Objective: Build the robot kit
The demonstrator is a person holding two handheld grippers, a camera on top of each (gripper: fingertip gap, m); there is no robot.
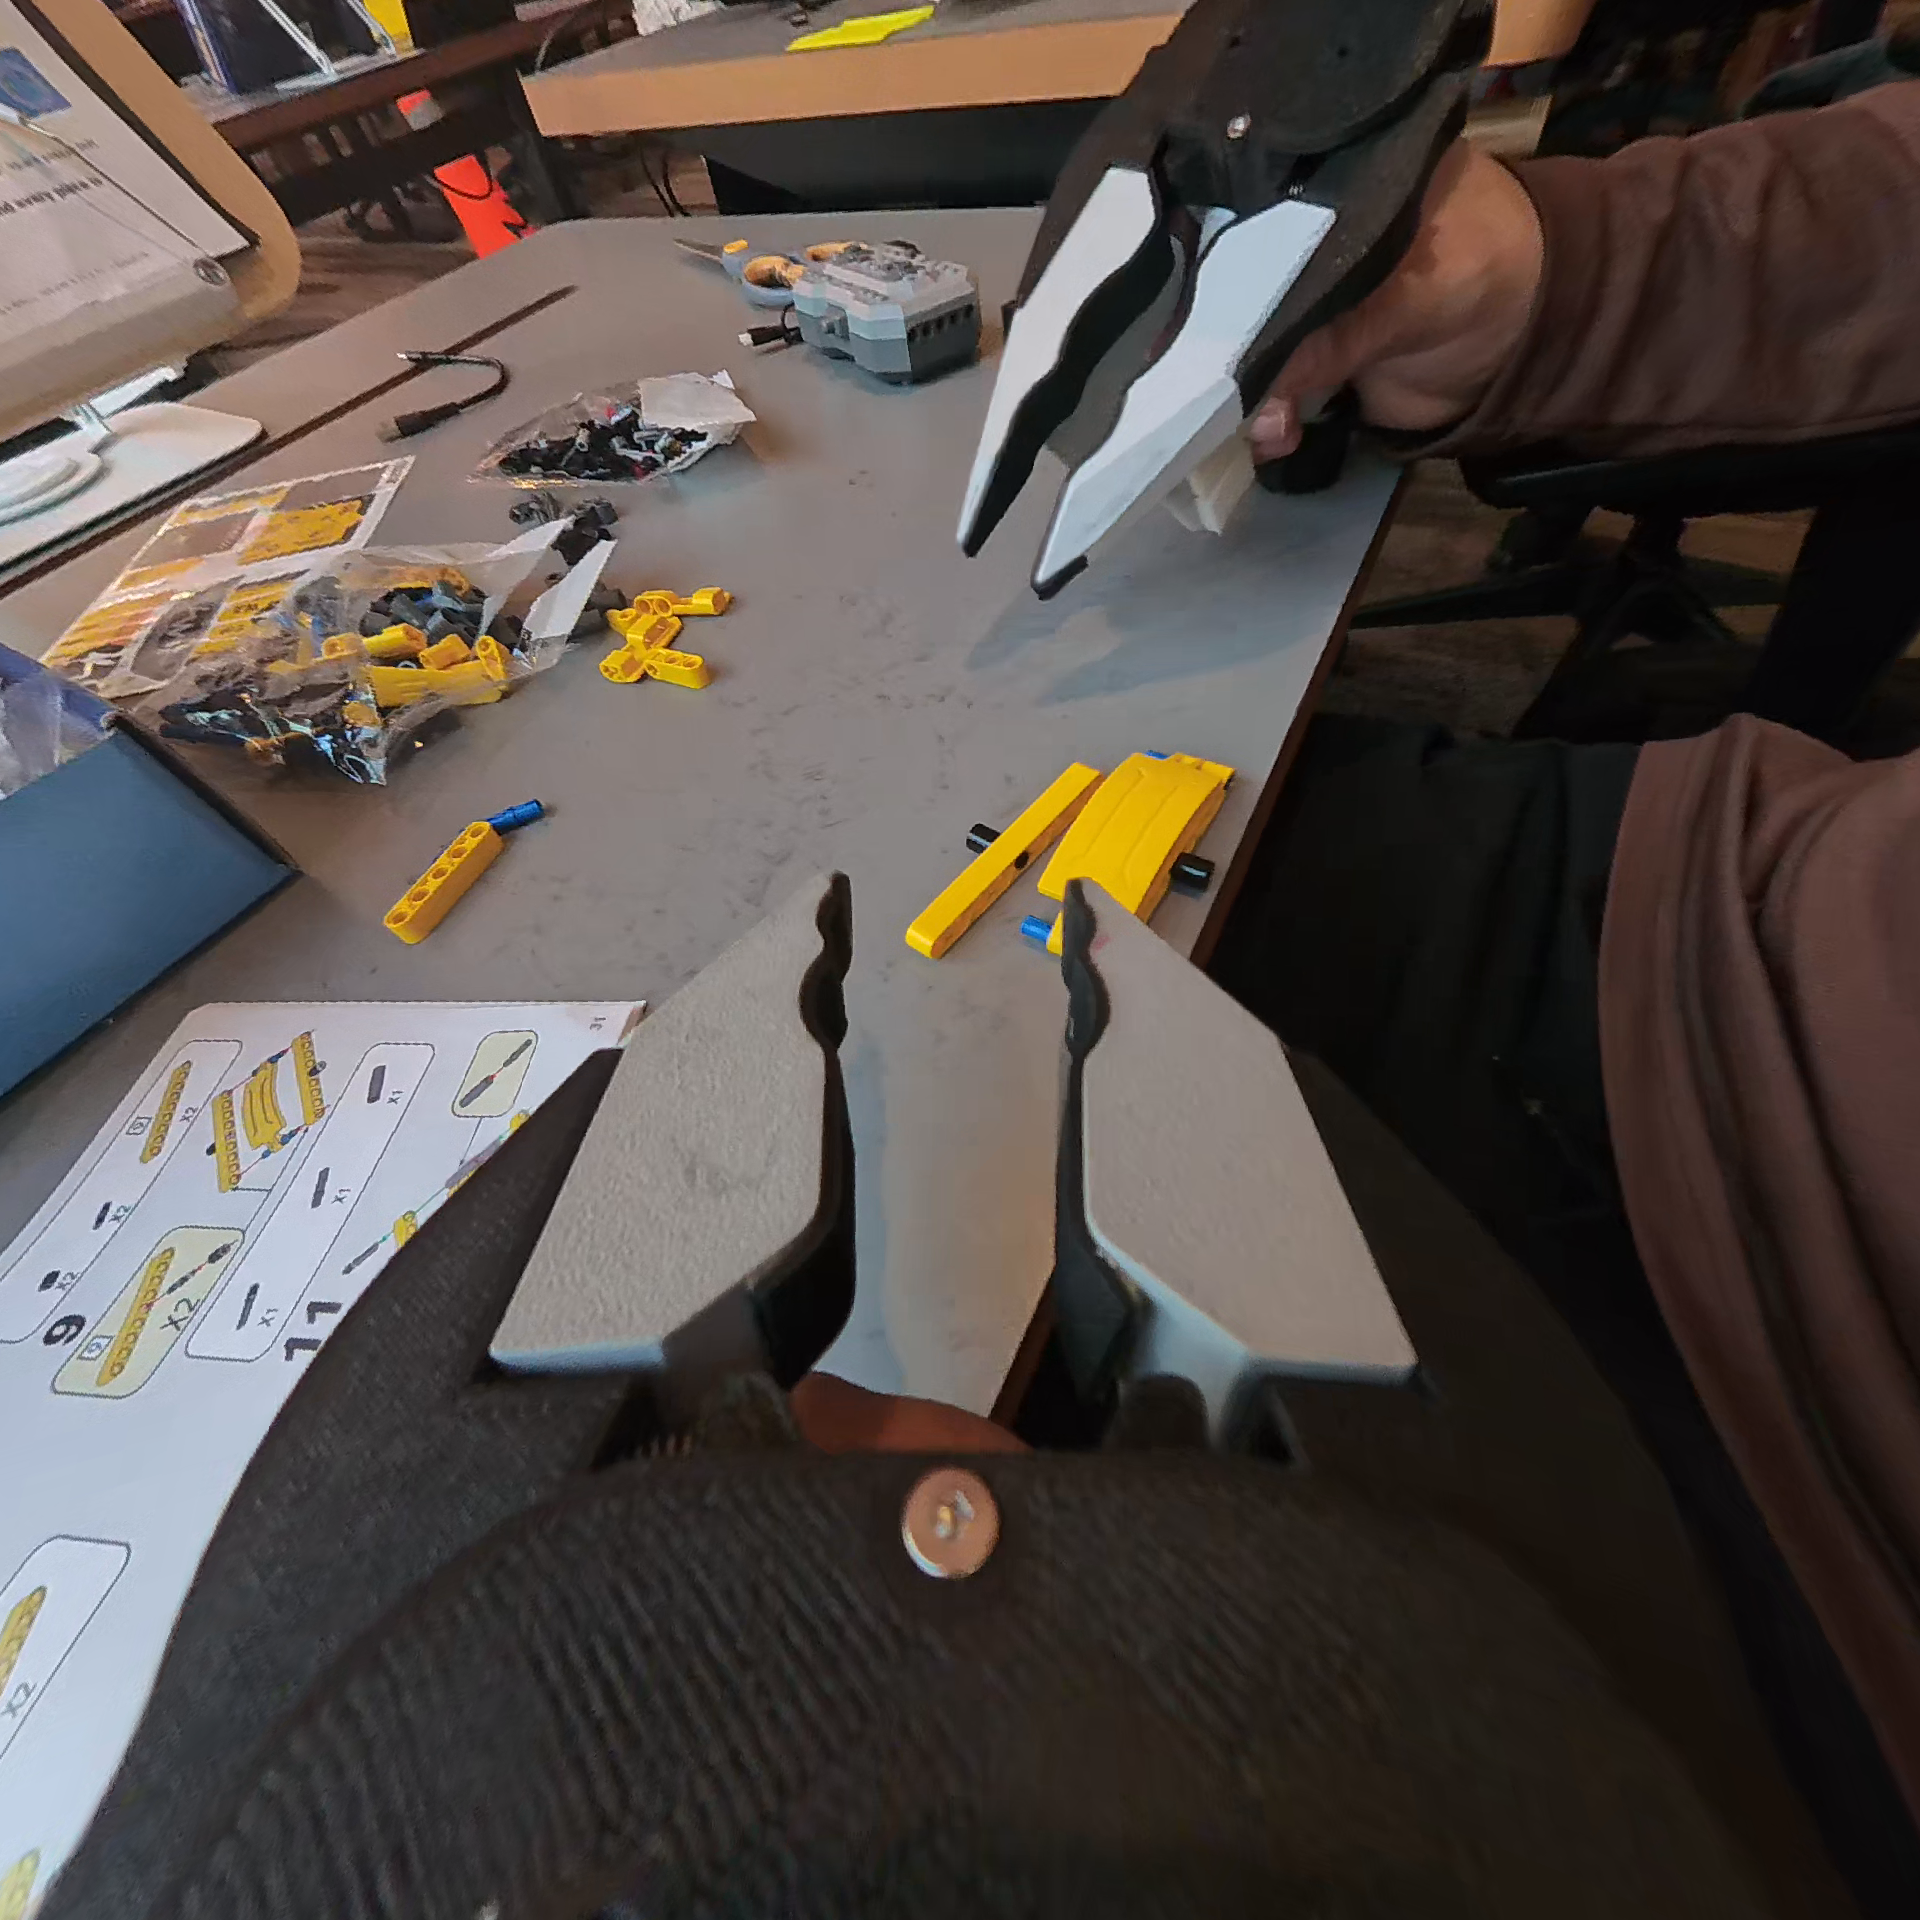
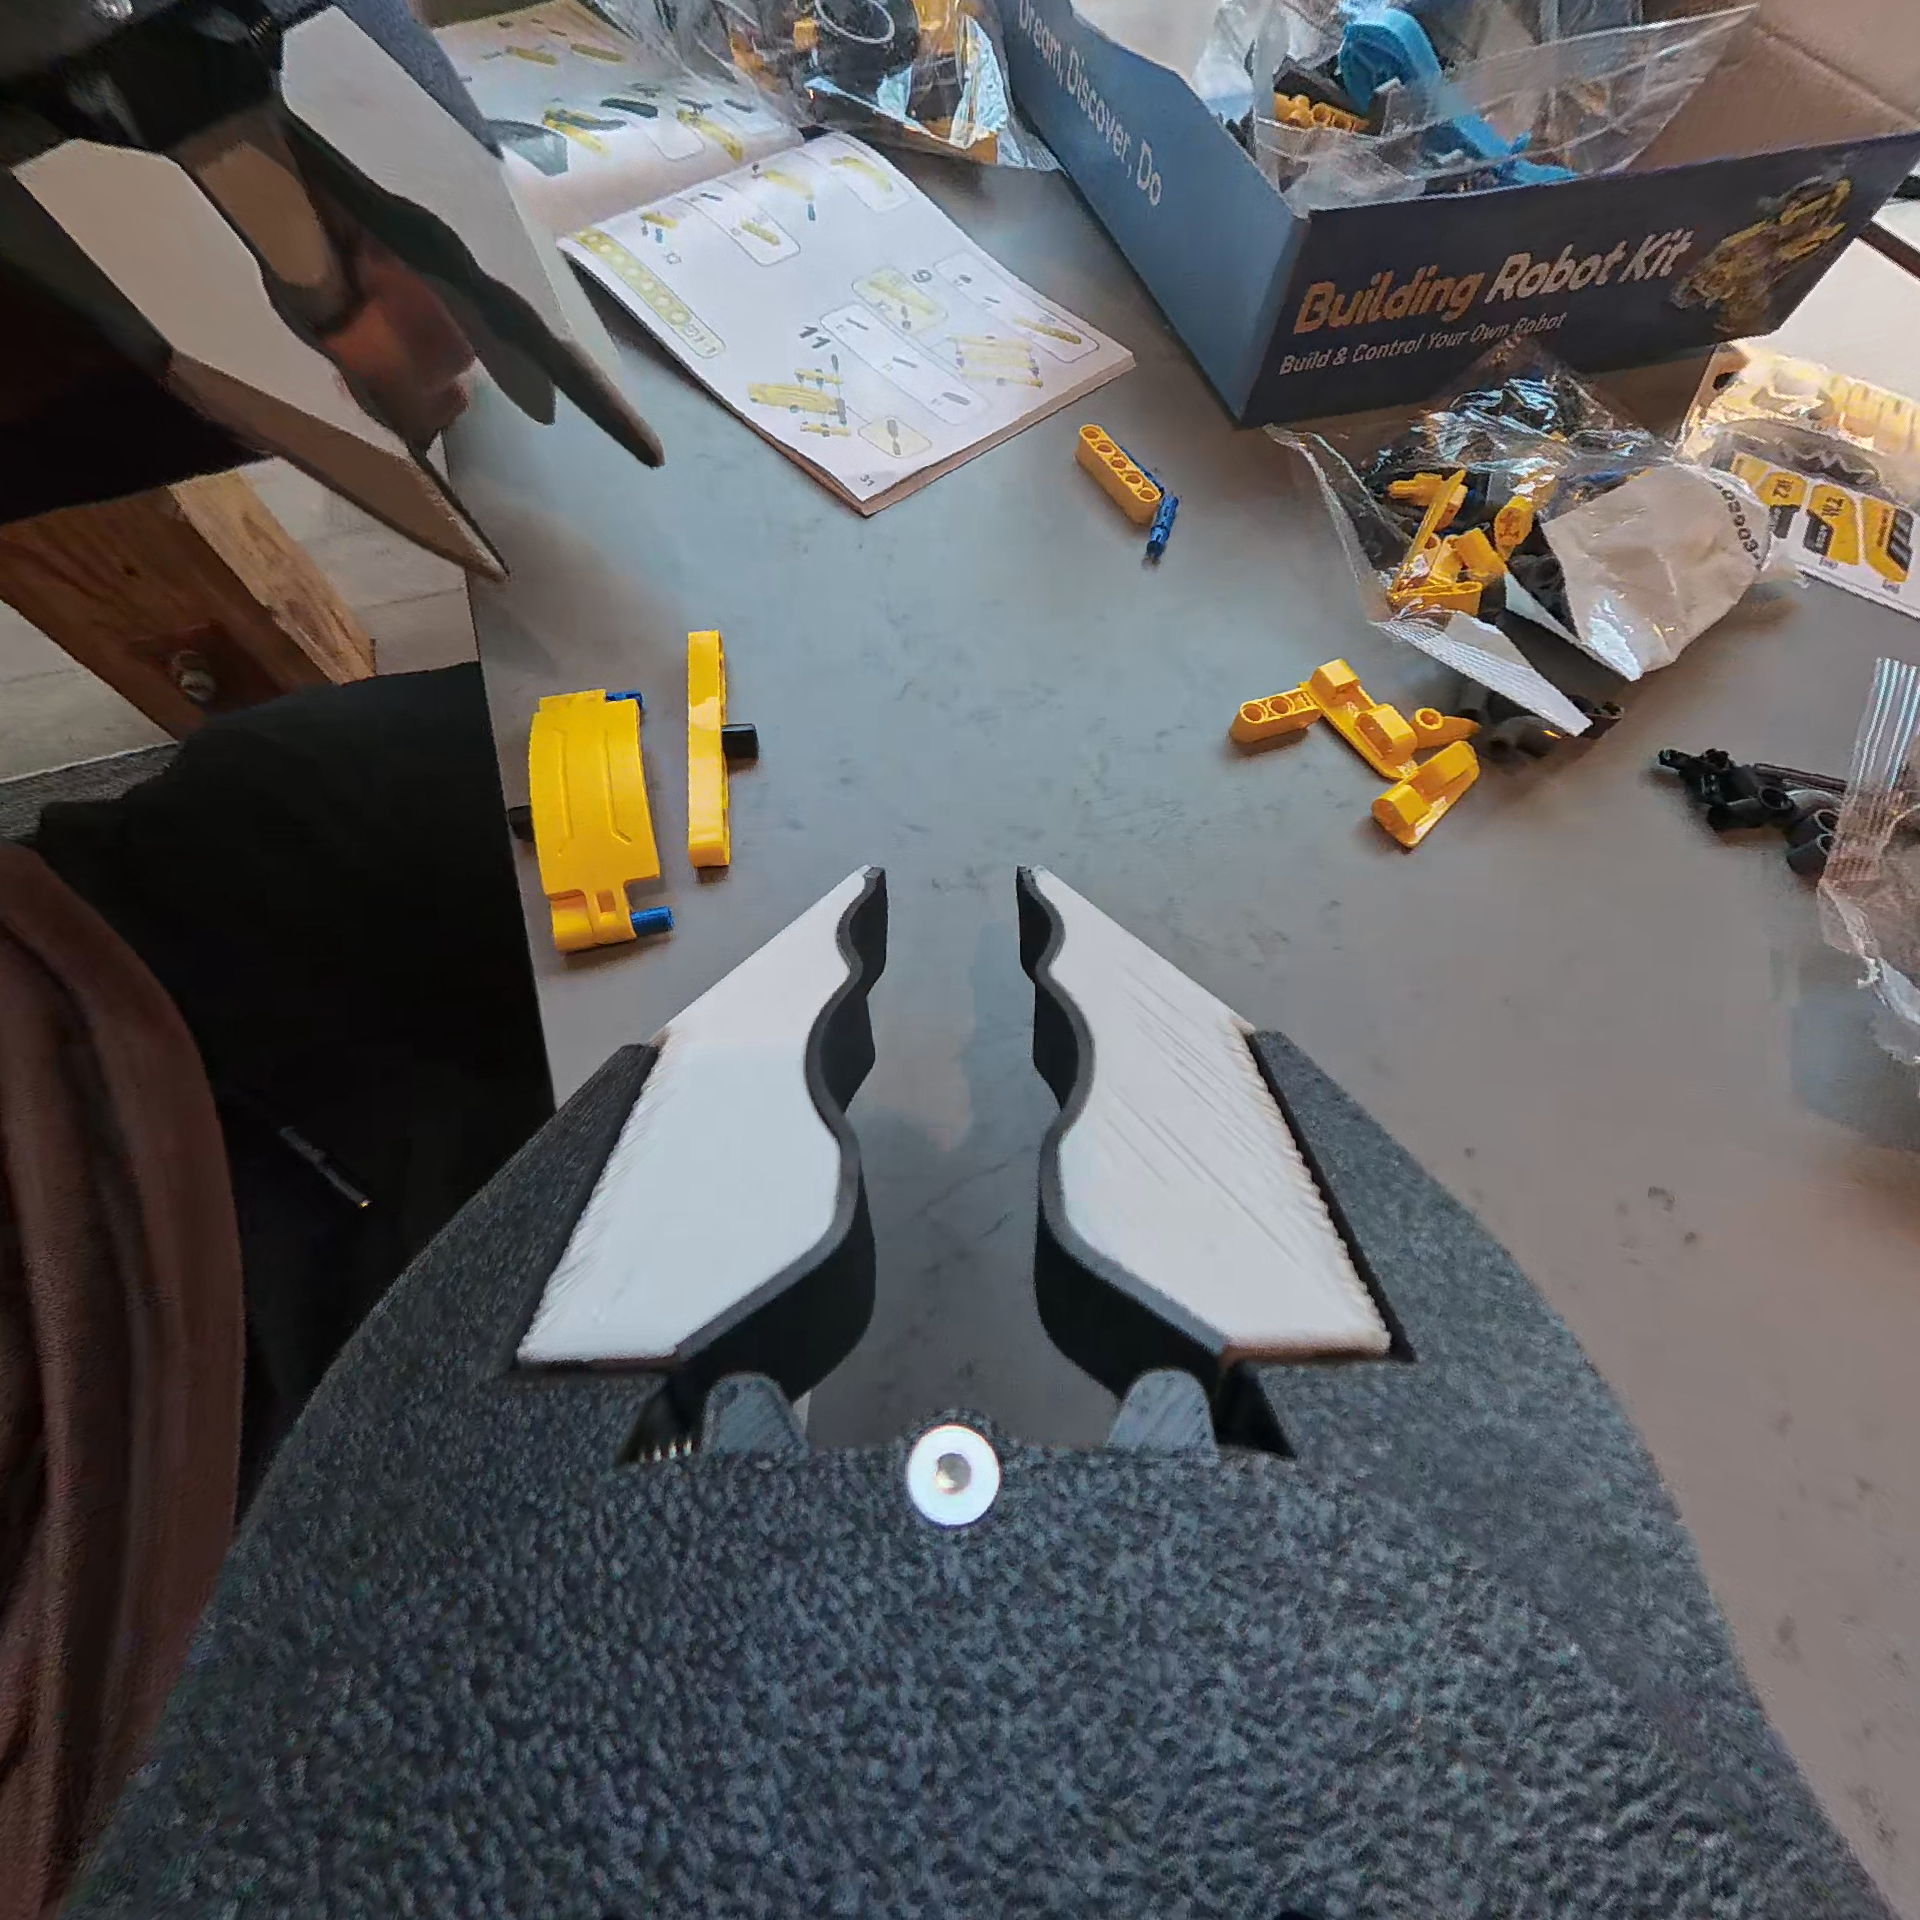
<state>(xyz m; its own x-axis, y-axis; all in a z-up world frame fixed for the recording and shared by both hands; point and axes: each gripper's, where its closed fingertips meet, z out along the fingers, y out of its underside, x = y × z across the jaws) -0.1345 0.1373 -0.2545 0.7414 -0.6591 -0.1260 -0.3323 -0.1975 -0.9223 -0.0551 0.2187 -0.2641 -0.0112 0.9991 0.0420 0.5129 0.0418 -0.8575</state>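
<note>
Left tool (image 1: 951, 914) agape, empty; right tool (image 2: 951, 894) agape, seemingly empty, hand-held (image 1: 1423, 312).

On the grey counter (image 2: 1039, 644), the flat yellow curved panel (image 2: 592, 810) lies just left of the long yellow beam (image 2: 707, 748), with the open paper instruction booklet (image 2: 831, 312) behind them.
</note>
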